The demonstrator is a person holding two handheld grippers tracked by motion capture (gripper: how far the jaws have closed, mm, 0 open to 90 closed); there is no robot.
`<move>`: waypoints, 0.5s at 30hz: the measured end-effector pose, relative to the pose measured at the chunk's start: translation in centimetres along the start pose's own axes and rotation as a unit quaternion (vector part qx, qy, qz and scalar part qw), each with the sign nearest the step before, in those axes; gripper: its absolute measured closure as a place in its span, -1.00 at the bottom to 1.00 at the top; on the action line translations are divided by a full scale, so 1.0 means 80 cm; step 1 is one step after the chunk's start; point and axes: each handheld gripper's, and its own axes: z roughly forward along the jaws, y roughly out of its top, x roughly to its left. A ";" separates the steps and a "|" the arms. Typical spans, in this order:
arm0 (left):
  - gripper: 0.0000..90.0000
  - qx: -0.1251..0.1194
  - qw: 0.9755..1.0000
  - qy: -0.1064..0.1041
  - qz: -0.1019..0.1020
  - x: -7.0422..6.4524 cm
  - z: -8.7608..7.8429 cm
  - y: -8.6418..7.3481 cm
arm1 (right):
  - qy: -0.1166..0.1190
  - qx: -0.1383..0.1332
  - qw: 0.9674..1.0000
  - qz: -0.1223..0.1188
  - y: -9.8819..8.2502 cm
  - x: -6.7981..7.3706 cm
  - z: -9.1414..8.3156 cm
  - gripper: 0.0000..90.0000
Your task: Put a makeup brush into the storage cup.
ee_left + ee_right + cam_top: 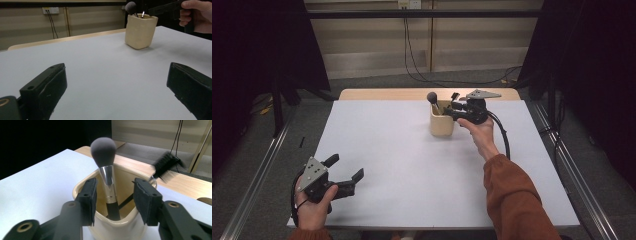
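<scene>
My right gripper (113, 202) hangs over the cream cup (441, 125), which stands at about one o'clock from the table's middle, toward the far edge. Its jaws stand apart on either side of the round-headed brush (104, 167); the pads do not press on the handle, so I hold nothing there. The brush stands upright in the cup, its grey head above the rim, its dark handle down inside. A second brush, flat and dark-bristled (166, 167), leans out at the cup's two o'clock side, blurred in the right gripper view.

I judge the placing as good as done: both brushes sit in the cup and my right jaws have let go of the round one. What is left, as I read it, is to lift the right gripper straight up and clear without knocking the brush head or tipping the cup.

My left gripper (346, 172) rests at about seven o'clock on the table, near the front edge, jaws wide open and empty, well apart from the cup.

The table (402, 170) has a pale, matte, bare top, with a wooden strip along its far edge. Beyond it are a grey floor, light panelled walls with a socket and black cables hanging down, and dark curtains at nine and three o'clock. Metal rails run along both sides of the table.
</scene>
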 end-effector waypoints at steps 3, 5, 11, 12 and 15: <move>-0.94 0.000 1.000 0.001 0.000 0.000 0.000 0.000 | 0.000 -0.002 1.000 0.000 -0.001 0.000 -0.002 0.10; -0.94 -0.001 1.000 0.001 -0.002 0.000 0.002 0.001 | 0.001 -0.005 1.000 0.002 -0.002 0.000 -0.003 0.00; -0.94 0.001 1.000 -0.001 -0.005 -0.001 0.006 0.001 | 0.011 -0.023 1.000 0.007 -0.006 -0.002 -0.014 -0.33; -0.93 0.001 1.000 0.000 -0.005 -0.001 0.007 0.001 | 0.010 -0.021 1.000 0.009 -0.007 -0.002 -0.017 -0.46; -0.93 0.001 1.000 0.002 -0.001 0.000 0.006 0.002 | 0.001 -0.020 1.000 0.010 -0.008 -0.002 -0.021 -0.70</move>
